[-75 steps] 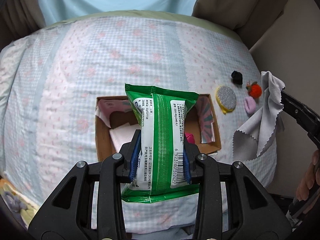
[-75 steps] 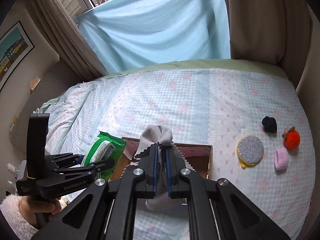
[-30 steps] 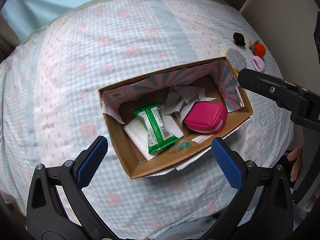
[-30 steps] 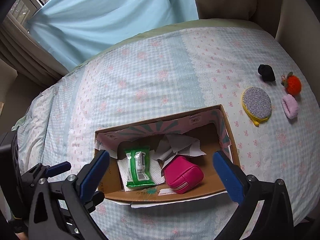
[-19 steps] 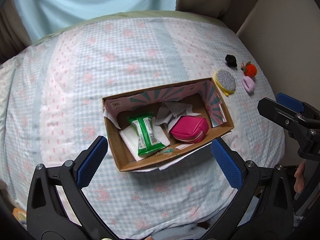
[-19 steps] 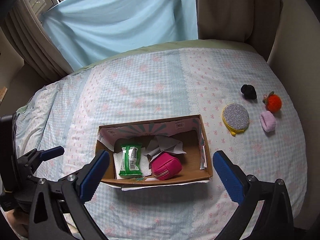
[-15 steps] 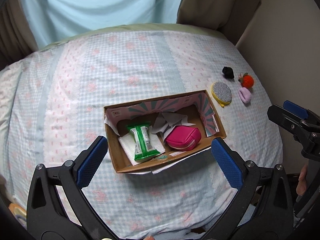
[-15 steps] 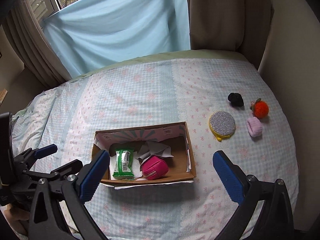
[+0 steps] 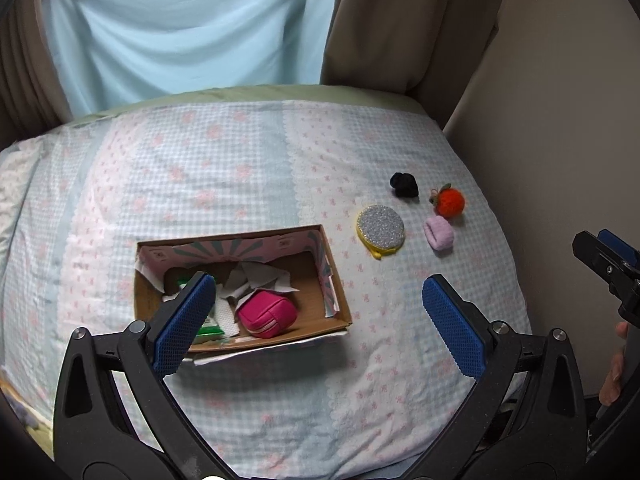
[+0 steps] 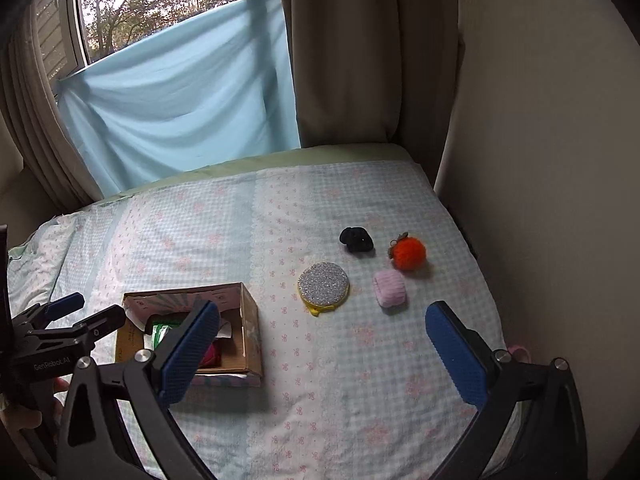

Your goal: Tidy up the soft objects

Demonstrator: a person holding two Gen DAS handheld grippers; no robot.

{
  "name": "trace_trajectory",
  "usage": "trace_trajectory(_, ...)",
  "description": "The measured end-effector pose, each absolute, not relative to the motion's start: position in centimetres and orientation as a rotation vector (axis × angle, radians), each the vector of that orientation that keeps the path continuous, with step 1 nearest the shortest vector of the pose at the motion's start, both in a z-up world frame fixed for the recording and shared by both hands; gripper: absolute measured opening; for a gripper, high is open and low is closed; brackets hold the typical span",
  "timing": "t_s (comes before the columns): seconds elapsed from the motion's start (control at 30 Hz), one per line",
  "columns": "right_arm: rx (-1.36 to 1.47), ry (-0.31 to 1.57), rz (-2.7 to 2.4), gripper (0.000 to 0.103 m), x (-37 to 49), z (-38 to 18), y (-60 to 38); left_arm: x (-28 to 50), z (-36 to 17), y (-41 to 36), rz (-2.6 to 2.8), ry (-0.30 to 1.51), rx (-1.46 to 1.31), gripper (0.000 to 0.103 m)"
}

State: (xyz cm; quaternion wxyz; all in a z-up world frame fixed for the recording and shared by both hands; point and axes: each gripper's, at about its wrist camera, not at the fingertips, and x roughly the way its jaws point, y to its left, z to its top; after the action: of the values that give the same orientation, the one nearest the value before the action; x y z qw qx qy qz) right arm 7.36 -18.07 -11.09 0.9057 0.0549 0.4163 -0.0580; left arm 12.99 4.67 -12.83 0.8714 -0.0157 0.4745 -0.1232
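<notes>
Two grippers are in your hands, and both stand spread wide with nothing between their blue pads. Your left gripper (image 9: 316,320) fills the bottom of its own view, hanging above the bed (image 9: 224,168); its left pad overlaps the near left part of the cardboard box (image 9: 332,280) in the picture. Your right gripper (image 10: 320,350) hangs likewise at the bottom of the right wrist view, and its tip also shows at the right edge of the left wrist view.

The box sits left of centre in the left wrist frame, on the checked bedcover. Inside it you can see a pink pouch (image 9: 267,315) toward the near middle, a grey cloth (image 9: 256,278) crumpled behind it, and a green packet (image 9: 206,326) on a white sheet, mostly hidden by the left pad.

Four small soft things lie on the cover to the right of the box, in the right-centre of both frames. The round glittery pad (image 9: 380,230) with a yellow rim lies nearest the box. The pale pink scrunchie (image 9: 439,235) lies just right of it. The orange pompom (image 9: 450,201) sits just behind the scrunchie, and the black scrunchie (image 9: 404,185) lies to the pompom's left, apart from it.

A light blue sheet (image 10: 180,112) hangs behind the bed, in the upper left of the right wrist frame.
</notes>
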Motion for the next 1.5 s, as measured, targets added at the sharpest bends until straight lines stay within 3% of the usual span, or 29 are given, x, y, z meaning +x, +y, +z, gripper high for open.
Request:
trace_trajectory(0.33, 0.11, 0.928, -0.103, 0.103, 9.8, -14.9, -27.7, 15.0, -16.1, -8.4, -0.272, 1.052, -0.027, 0.103)
trace_trajectory(0.6, 0.13, 1.009, -0.057, 0.103, 14.5, -20.6, -31.8, 19.5, -22.1, -14.2, -0.243, 1.149, -0.031, 0.103)
trace_trajectory(1.13, 0.148, 1.187, -0.017, 0.103, 23.6, -36.5, -34.7, 30.8, -39.6, -19.2, -0.247, 1.345, 0.045, 0.103)
trace_trajectory(1.5, 0.075, 1.276, 0.006, 0.103, 27.0, -42.2, -33.5, 35.0, -45.5, -21.1, -0.251, 1.408, 0.186, 0.103)
